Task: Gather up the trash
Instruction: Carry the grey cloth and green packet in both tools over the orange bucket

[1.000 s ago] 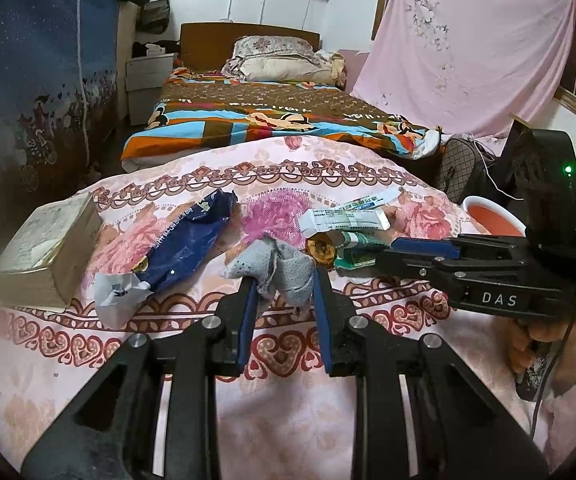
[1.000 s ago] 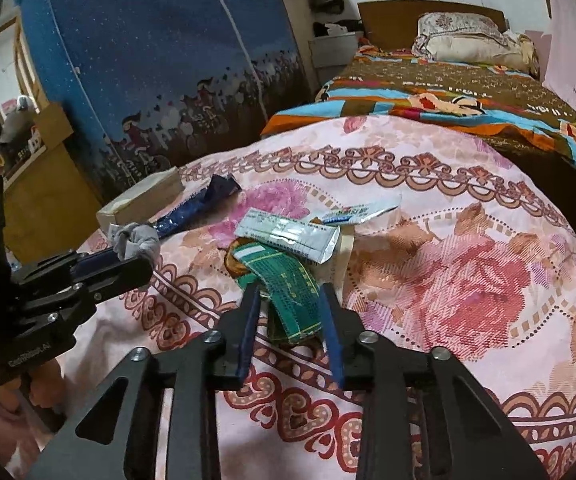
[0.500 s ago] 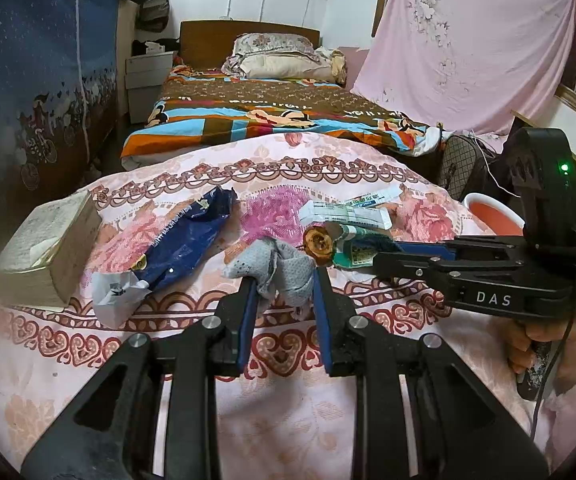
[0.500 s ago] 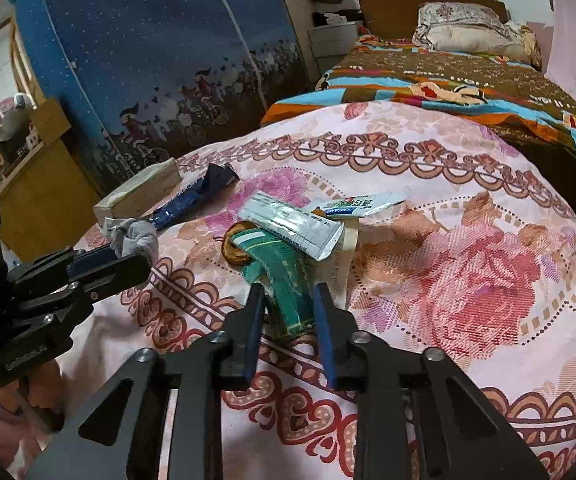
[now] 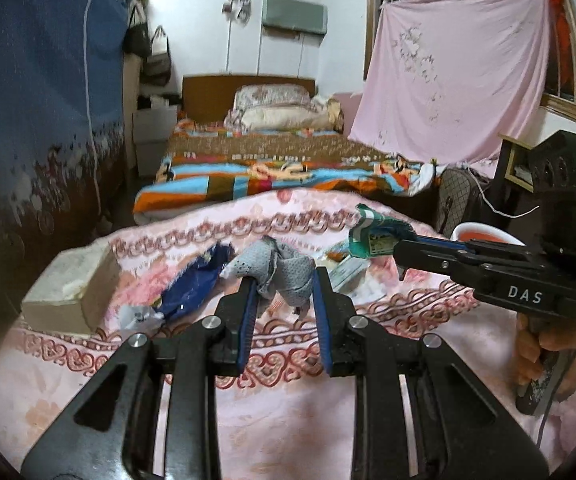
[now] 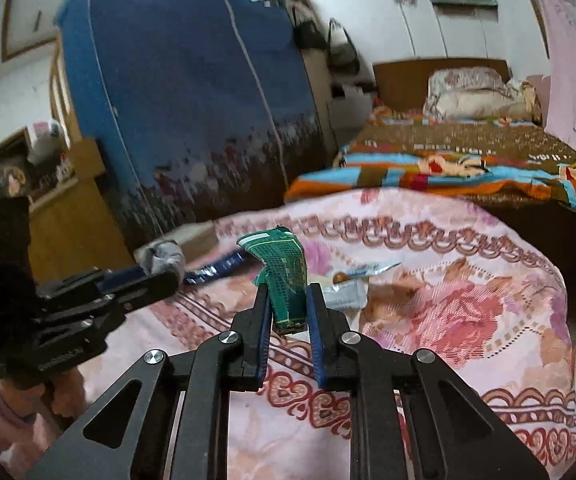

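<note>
A: Left gripper (image 5: 282,294) status?
B: Clamped on a crumpled grey rag (image 5: 278,270), held clear of the pink floral bedspread (image 5: 288,408).
A: Right gripper (image 6: 288,306)?
B: Jaws were closing, pads pinching a green wrapper (image 6: 286,276), also held above the spread.
A: What was left lying there?
B: Blue wrapper (image 5: 192,284) just beyond the left fingers, a white packet (image 6: 345,294) past the right gripper, and a tan box (image 5: 74,284) at the left edge.
</note>
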The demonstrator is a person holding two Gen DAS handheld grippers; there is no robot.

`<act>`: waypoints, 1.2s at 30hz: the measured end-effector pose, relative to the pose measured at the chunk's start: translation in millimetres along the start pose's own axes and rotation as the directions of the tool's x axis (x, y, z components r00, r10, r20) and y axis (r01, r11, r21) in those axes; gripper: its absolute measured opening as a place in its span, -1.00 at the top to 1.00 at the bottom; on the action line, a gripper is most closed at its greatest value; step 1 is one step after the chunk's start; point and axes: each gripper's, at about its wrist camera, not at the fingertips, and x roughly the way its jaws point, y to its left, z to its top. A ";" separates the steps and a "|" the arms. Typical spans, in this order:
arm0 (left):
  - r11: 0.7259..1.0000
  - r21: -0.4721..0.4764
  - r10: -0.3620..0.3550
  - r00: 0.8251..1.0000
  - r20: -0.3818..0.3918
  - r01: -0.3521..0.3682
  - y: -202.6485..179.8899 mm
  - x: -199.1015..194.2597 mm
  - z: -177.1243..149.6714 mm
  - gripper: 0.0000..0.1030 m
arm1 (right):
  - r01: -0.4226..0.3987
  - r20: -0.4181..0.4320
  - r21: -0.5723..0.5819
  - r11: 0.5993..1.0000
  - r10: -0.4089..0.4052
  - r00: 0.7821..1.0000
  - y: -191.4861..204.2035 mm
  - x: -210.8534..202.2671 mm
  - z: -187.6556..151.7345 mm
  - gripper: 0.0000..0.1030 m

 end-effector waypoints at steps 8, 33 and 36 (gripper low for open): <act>0.998 0.045 -0.059 0.989 0.132 0.054 -31.6 -16.6 20.5 0.78 | 0.078 0.262 -0.006 0.997 -0.073 0.962 1.1 -57.3 3.7 0.71; 0.877 0.294 -0.430 0.893 0.134 0.379 -172.5 21.2 72.9 0.77 | 0.525 0.467 0.327 0.786 -0.617 0.633 -100.6 -187.3 -11.9 0.66; 0.863 0.280 -0.461 0.883 0.092 0.421 -184.2 32.5 74.2 0.77 | 0.544 0.417 0.390 0.743 -0.669 0.616 -118.3 -189.3 -18.2 0.65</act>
